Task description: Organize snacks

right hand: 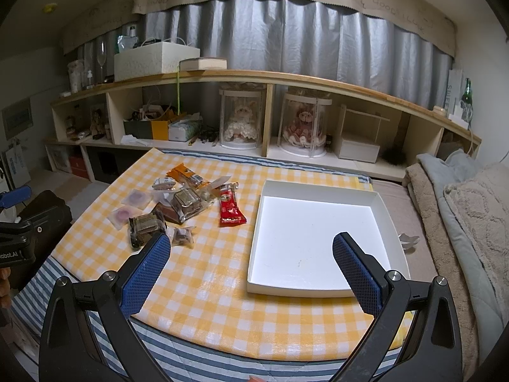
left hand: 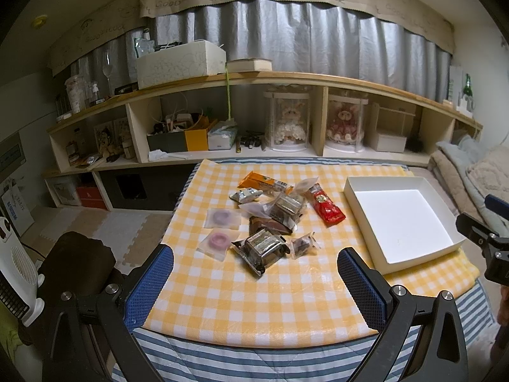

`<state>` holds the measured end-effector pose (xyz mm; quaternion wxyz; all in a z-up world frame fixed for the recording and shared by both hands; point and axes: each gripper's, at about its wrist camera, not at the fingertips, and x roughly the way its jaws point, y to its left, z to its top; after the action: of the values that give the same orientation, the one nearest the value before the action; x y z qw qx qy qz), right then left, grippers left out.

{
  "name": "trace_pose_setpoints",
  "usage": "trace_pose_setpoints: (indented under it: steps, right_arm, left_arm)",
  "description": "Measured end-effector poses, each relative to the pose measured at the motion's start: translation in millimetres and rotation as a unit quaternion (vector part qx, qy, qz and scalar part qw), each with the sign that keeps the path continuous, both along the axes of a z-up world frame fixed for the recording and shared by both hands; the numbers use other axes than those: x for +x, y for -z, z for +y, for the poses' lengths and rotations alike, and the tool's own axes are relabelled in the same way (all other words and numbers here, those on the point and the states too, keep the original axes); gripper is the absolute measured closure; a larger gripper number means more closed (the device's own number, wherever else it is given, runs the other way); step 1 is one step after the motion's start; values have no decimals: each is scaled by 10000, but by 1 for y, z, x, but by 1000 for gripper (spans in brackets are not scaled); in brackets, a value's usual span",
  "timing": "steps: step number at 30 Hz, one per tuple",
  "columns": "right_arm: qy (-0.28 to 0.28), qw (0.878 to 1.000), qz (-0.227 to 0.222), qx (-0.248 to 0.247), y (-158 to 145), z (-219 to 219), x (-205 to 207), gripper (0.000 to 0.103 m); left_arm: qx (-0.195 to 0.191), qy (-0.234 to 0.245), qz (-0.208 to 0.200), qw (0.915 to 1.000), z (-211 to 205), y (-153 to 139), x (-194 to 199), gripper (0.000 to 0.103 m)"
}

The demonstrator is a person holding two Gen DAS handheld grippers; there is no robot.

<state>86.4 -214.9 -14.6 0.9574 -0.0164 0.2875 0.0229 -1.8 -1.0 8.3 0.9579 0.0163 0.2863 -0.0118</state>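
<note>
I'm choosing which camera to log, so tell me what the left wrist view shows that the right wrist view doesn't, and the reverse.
Only the left wrist view shows the white heater on the floor at far left, and the right hand-held gripper from outside, at its right edge.

Only the right wrist view shows the white box whole, the torn white scrap beside it, and the left hand-held gripper at its left edge.

Both show the snack pile on the yellow checked cloth, the red packet, the box empty, and open jaws holding nothing.

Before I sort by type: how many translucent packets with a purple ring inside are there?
2, both at the pile's left edge: one nearer the shelf, one nearer the front. More could be buried under the pile.
</note>
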Motion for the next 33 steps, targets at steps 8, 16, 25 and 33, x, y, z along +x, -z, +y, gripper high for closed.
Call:
trace_pose_setpoints:
  steps: [8,16,25,33]
  right_arm:
    - [-3,10000,-1,2,-1,-1,0,0]
    - [1,10000,-8,-2,-1,-1,0,0]
    - [-6,10000,-8,-4,-1,0,0,0]
    - [1,10000,-19,2,5,1,-2,0]
  left_arm:
    - [-6,0,1,10000,0,2,2,0]
    - [-14,-4,-3,10000,0,2,1,0]
    - [-13,-1,-4,10000,-11,-3,4,0]
    - [-60,-8,-46,10000,-15,-7,7,0]
